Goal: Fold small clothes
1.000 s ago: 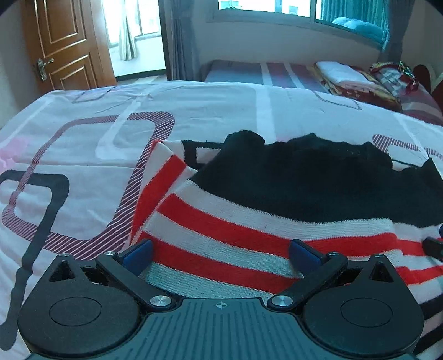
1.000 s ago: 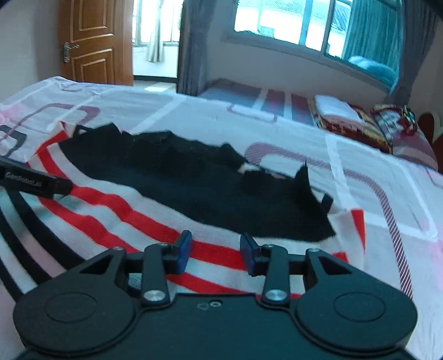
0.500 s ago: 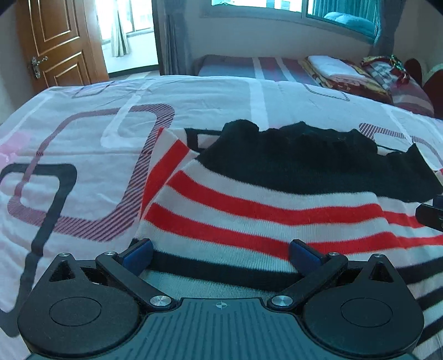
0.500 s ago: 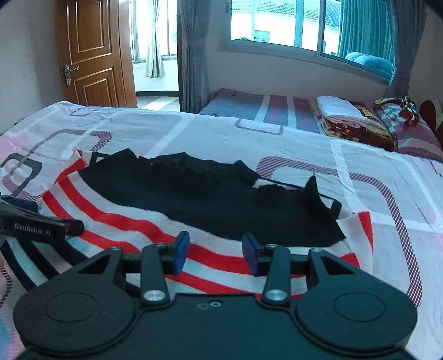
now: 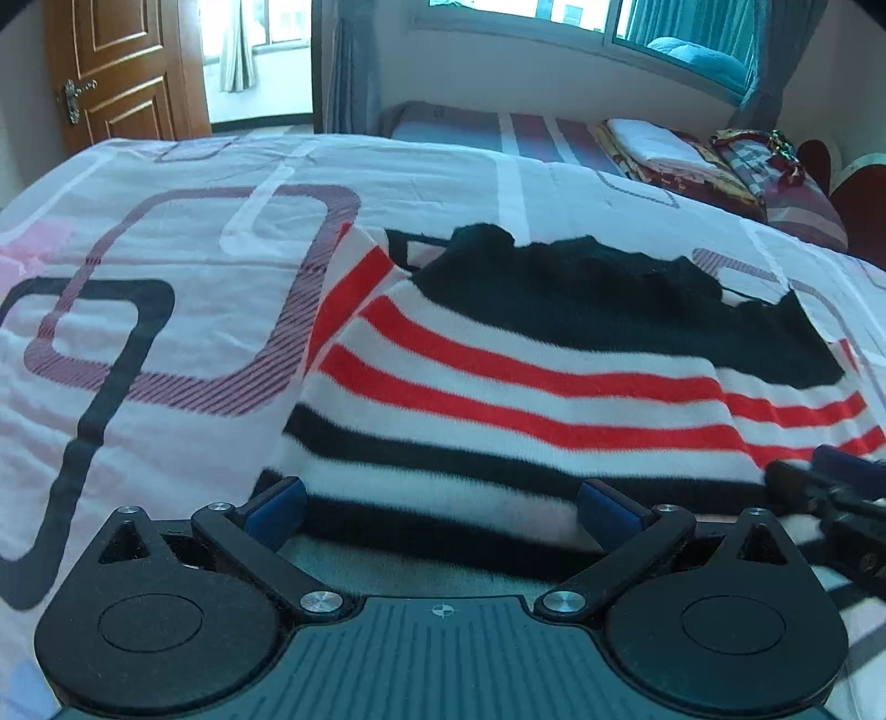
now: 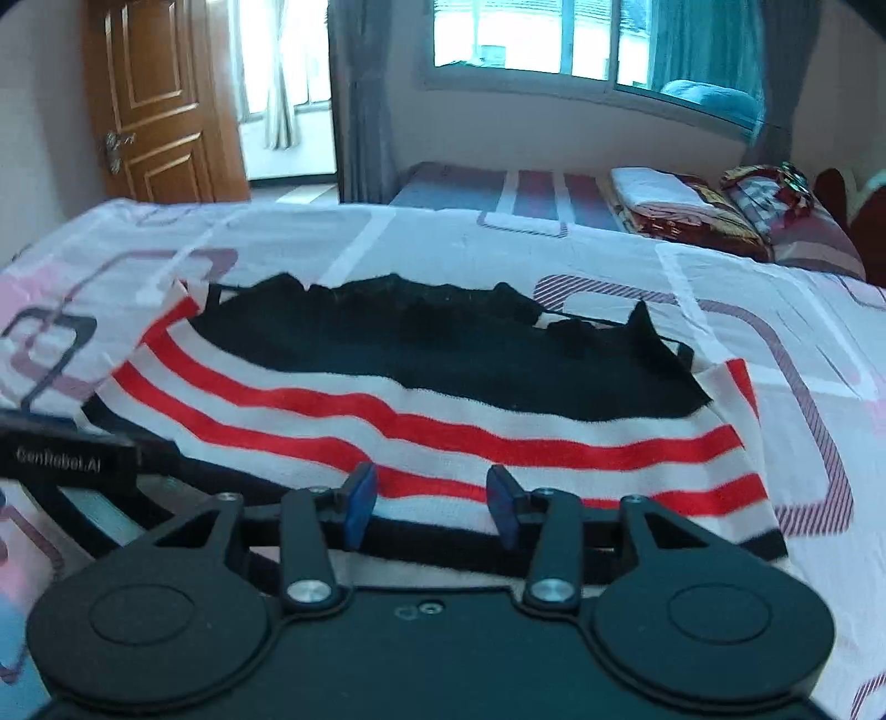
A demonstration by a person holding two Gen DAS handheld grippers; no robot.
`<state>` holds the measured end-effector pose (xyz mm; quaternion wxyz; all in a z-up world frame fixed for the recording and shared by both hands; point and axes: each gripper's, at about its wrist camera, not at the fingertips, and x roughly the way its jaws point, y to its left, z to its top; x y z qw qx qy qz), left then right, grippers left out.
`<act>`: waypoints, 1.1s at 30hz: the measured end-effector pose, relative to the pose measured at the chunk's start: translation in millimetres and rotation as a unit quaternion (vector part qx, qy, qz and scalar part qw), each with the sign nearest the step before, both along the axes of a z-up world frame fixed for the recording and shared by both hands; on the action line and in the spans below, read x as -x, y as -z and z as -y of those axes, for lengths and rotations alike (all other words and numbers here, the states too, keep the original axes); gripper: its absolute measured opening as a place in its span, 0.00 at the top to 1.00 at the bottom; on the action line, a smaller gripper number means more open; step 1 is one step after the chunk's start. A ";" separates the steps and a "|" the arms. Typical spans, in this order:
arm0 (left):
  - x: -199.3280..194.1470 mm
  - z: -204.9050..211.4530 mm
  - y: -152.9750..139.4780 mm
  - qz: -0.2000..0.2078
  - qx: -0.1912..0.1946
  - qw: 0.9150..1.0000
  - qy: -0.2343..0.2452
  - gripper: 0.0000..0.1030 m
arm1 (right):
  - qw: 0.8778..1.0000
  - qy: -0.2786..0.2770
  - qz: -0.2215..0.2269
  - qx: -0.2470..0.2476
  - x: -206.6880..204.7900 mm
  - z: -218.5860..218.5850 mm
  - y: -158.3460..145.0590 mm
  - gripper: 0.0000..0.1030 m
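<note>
bed (image 5: 166, 266) under a white cover printed with rounded rectangles in black, maroon hatch and pink; cover lies mostly flat, faint creases. behind it a second bed (image 6: 459, 183) with a striped sheet, and a folded stack of bedding (image 6: 681, 210) at its right end. brown panelled door (image 5: 127, 72) far left with a metal handle, grey curtain (image 6: 360, 99) beside it, wide window (image 6: 554, 39) across the back wall with teal curtains at the right.

striped garment (image 5: 526, 376) spread on the near bed, centre to right in both views: black top portion with a ragged far edge, then white with red bands, then black bands toward the near hem. near hem runs under both grippers.

left gripper (image 5: 440, 512) angled down toward the bed over the garment's near left corner; jaws set wide apart, blue pads flanking the hem, not pressing on the cloth. its black body shows at the left edge of the right wrist view.

right gripper (image 6: 432, 507) angled down over the near hem, further right; jaws part-way apart and opening, striped cloth seen in the gap between the blue pads, pads not clamped on it. its tip shows at the right edge of the left wrist view. the two grippers sit near each other along the same hem.
</note>
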<state>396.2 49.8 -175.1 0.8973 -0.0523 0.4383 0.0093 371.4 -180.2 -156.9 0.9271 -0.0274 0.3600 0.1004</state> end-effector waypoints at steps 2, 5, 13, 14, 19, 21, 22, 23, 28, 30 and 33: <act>5.2 -1.3 0.3 -0.006 0.007 1.000 0.003 0.00 | 1.000 0.001 -0.011 -0.001 4.3 -3.1 3.7 0.56; 13.9 -4.3 -0.1 -0.011 0.020 1.000 0.002 0.00 | 1.000 -0.003 -0.014 0.027 11.5 -11.9 10.7 0.56; 29.7 -10.2 0.4 -0.029 0.069 0.997 -0.005 0.00 | 1.000 0.013 -0.008 0.007 23.2 -6.3 -0.8 0.55; 30.2 -10.8 1.4 -0.030 0.072 0.997 -0.005 0.00 | 1.000 0.013 -0.009 0.006 24.3 -5.7 -1.1 0.55; 33.9 -15.6 5.3 -0.040 0.104 0.994 -0.021 0.00 | 1.000 0.014 -0.012 0.005 27.7 -3.3 -0.6 0.54; 37.2 -19.9 8.6 -0.045 0.132 0.990 -0.032 0.00 | 1.000 0.015 -0.013 0.002 29.7 -1.9 0.4 0.53; 38.2 -22.0 11.4 -0.049 0.147 0.987 -0.037 0.00 | 1.000 0.016 -0.013 0.001 30.8 -1.1 0.7 0.53; 39.1 -24.4 15.3 -0.054 0.163 0.984 -0.044 0.00 | 1.000 0.017 -0.013 -0.001 31.8 -0.7 0.9 0.53; 37.8 -27.1 27.4 -0.049 0.188 0.979 -0.058 0.00 | 1.000 0.013 -0.011 0.003 32.6 0.1 2.3 0.52; 33.7 -27.1 29.8 -0.047 0.194 0.978 -0.062 0.00 | 1.000 0.012 -0.015 0.008 30.4 -0.3 4.7 0.52; 28.3 -31.2 32.6 -0.036 0.216 0.973 -0.079 0.00 | 1.000 0.012 -0.011 0.006 28.2 0.4 4.8 0.52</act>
